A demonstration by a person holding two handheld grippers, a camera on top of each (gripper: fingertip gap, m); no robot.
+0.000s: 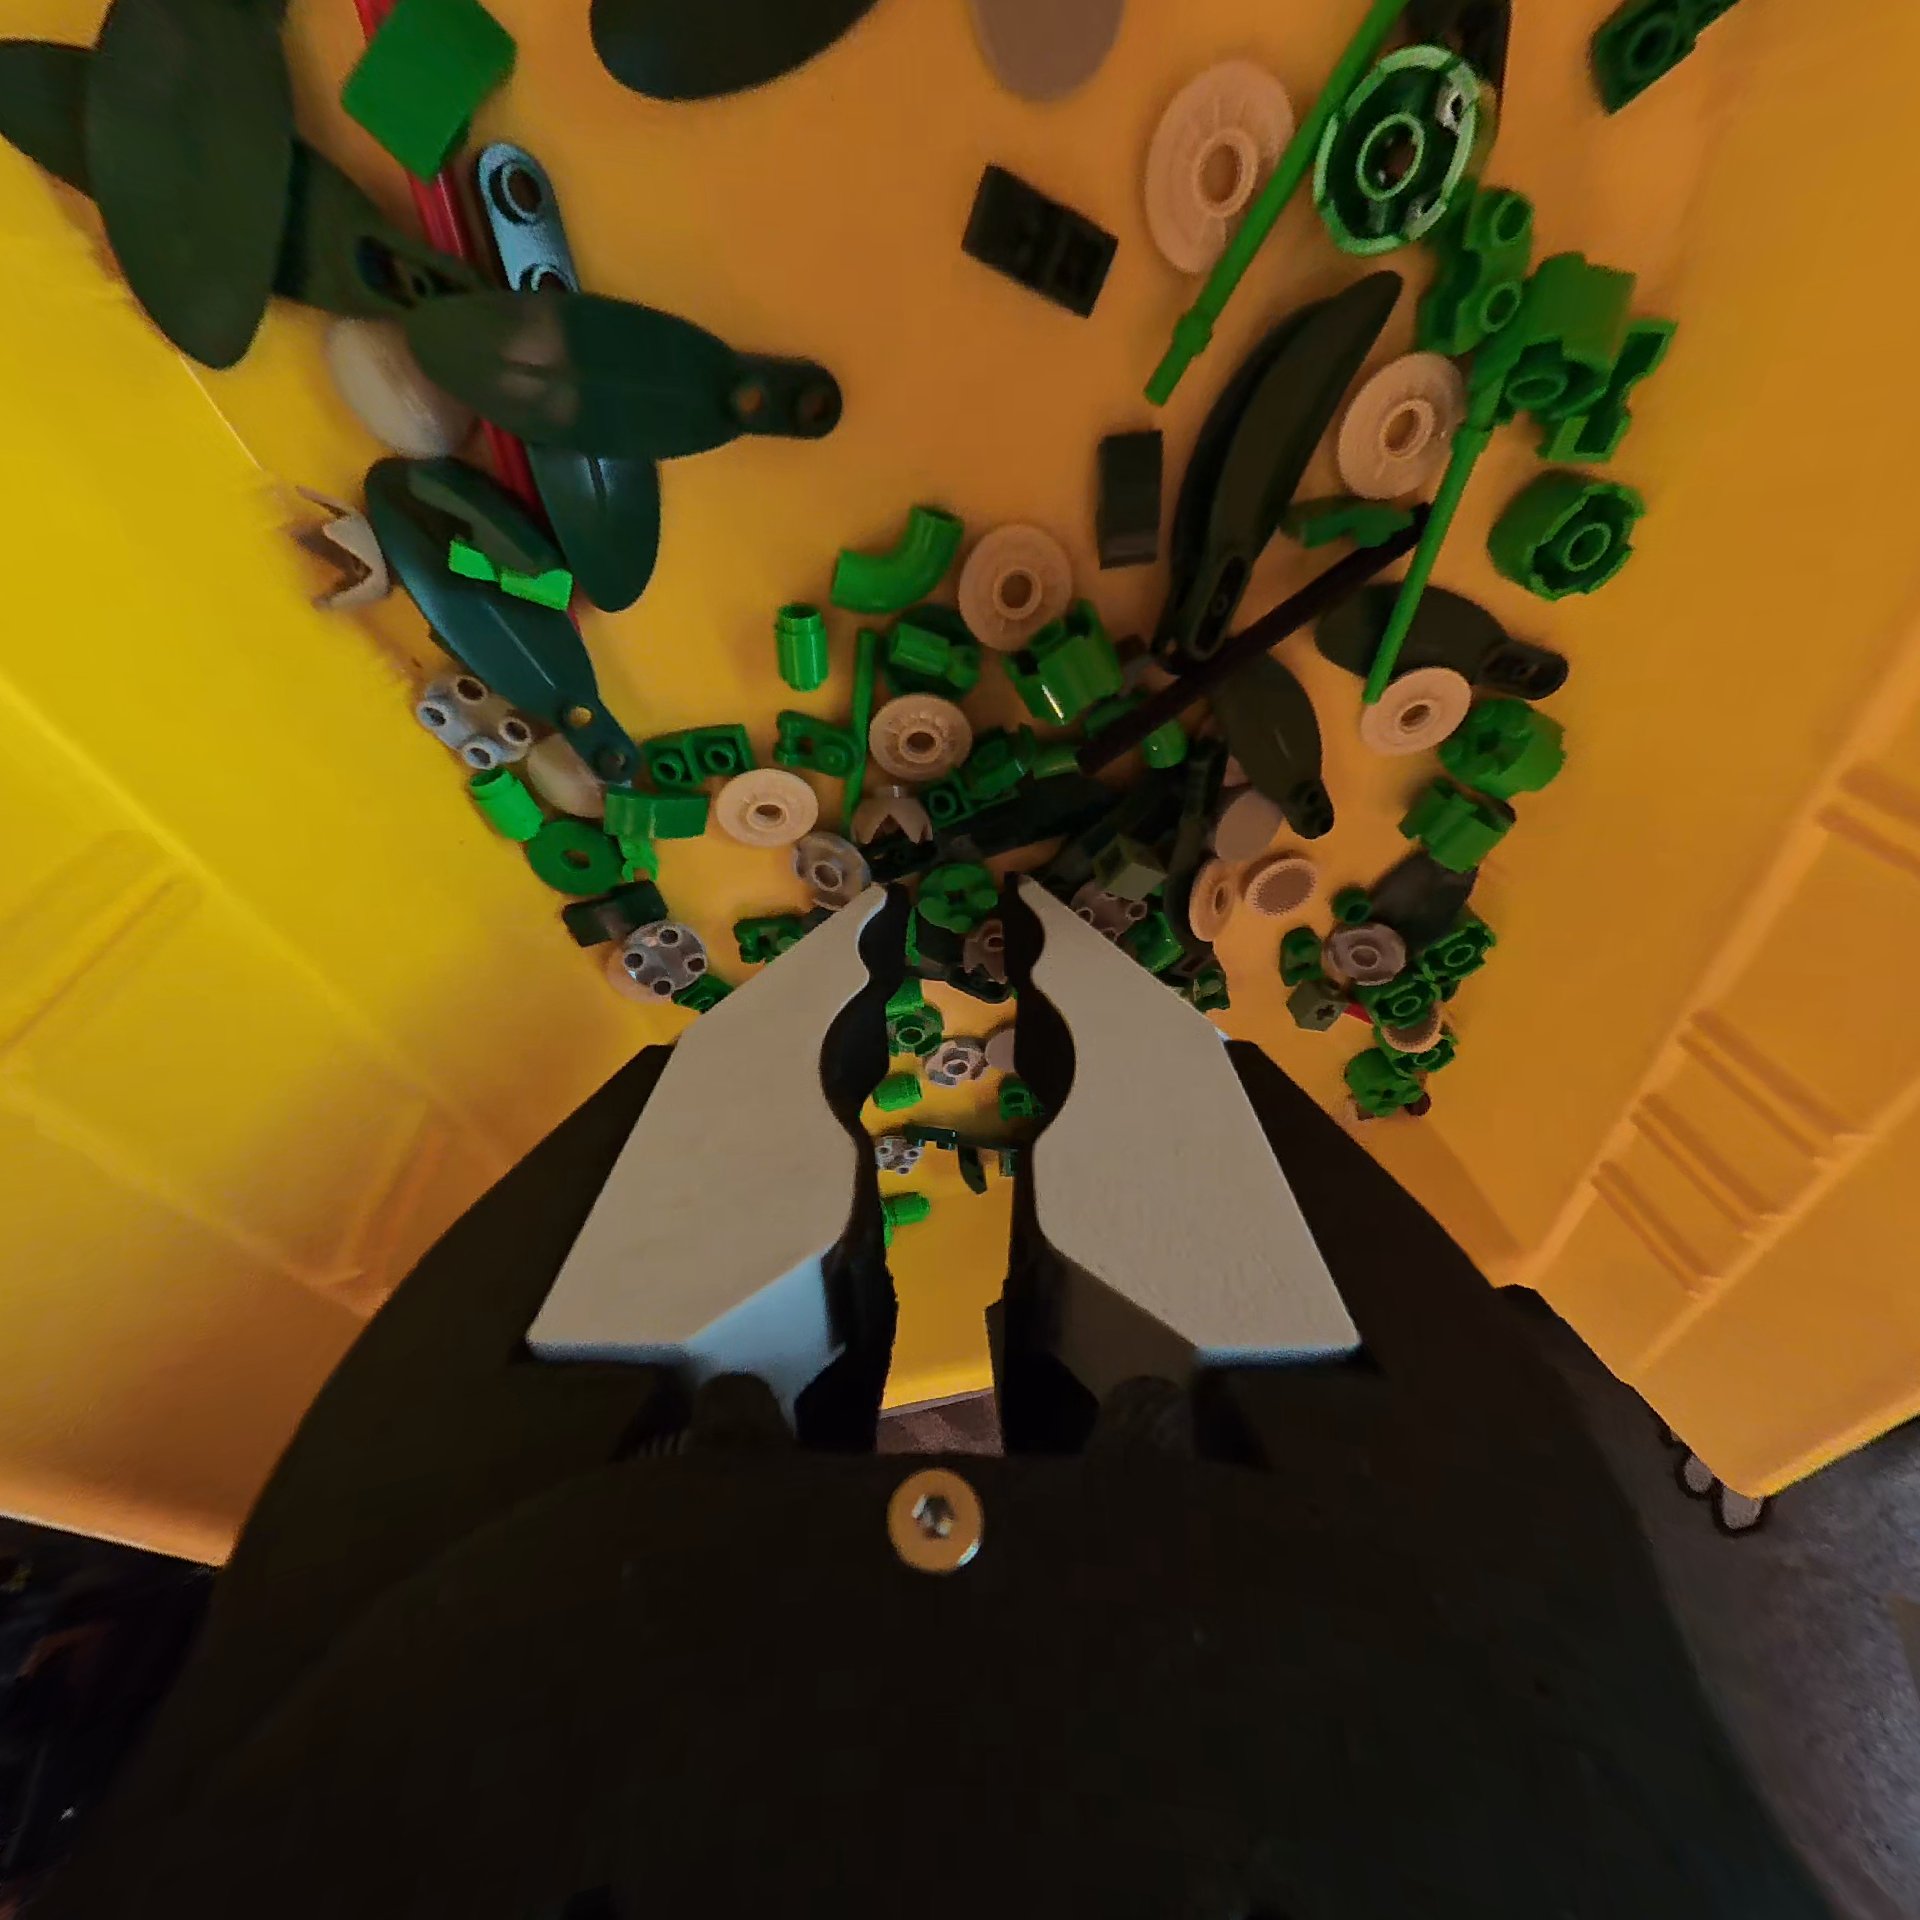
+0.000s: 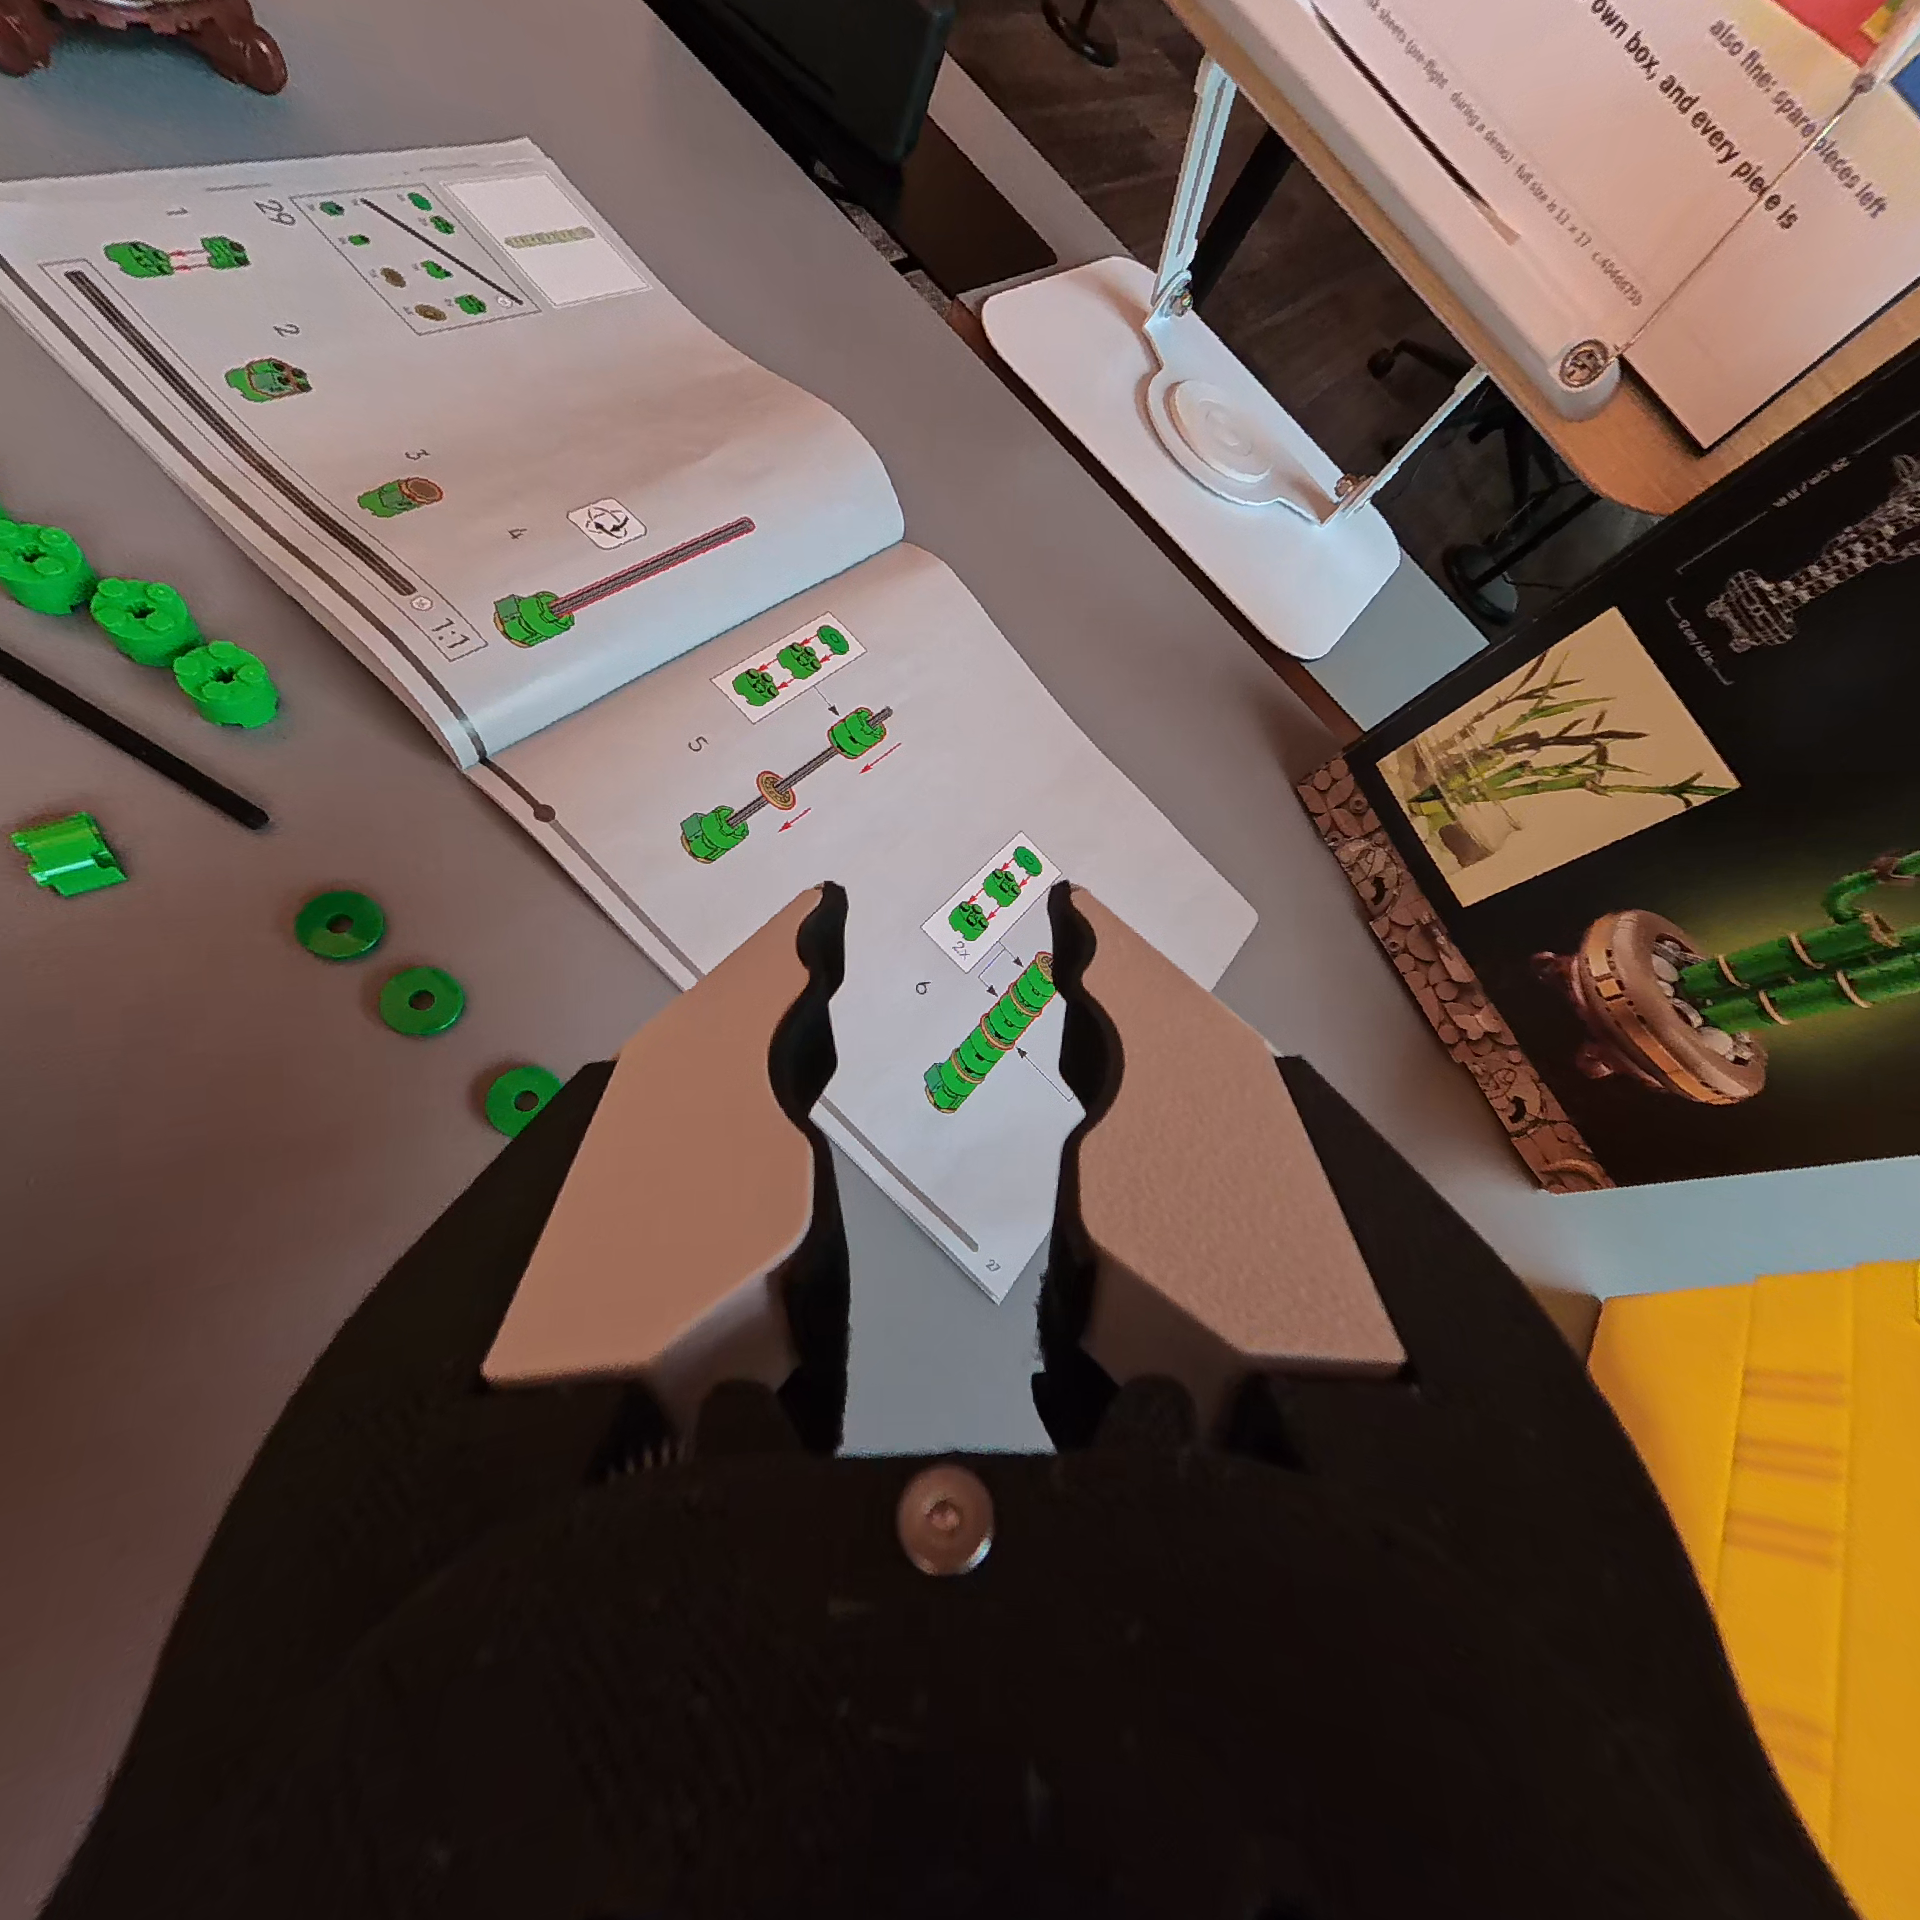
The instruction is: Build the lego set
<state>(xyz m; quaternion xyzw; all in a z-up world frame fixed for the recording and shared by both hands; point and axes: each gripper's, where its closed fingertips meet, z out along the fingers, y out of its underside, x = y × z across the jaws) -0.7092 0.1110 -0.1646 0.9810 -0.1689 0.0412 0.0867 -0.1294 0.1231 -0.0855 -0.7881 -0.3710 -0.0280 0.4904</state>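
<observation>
My left gripper (image 1: 951, 896) is open and empty, hovering inside a yellow bin (image 1: 260, 831) above a heap of loose lego parts. A bright green round brick (image 1: 956, 896) lies right between its tips. Around it are dark green leaves (image 1: 613, 374), tan discs (image 1: 1013, 587) and green rods (image 1: 1273, 197). My right gripper (image 2: 940, 896) is open and empty above the open instruction booklet (image 2: 644, 436) on the grey table (image 2: 208, 1091). Three green round bricks (image 2: 140, 621), a black axle (image 2: 135, 743), a green bracket piece (image 2: 68, 854) and three flat green rings (image 2: 421, 1000) lie to its left.
The lego set's box (image 2: 1642, 831) stands at the right. A white lamp base (image 2: 1205, 436) sits at the table's far edge. The yellow bin's edge (image 2: 1787, 1507) shows at lower right. A brown built piece (image 2: 156, 31) is at the top left corner. My right tips are roughly 15 centimeters from the green bracket piece (image 2: 68, 854).
</observation>
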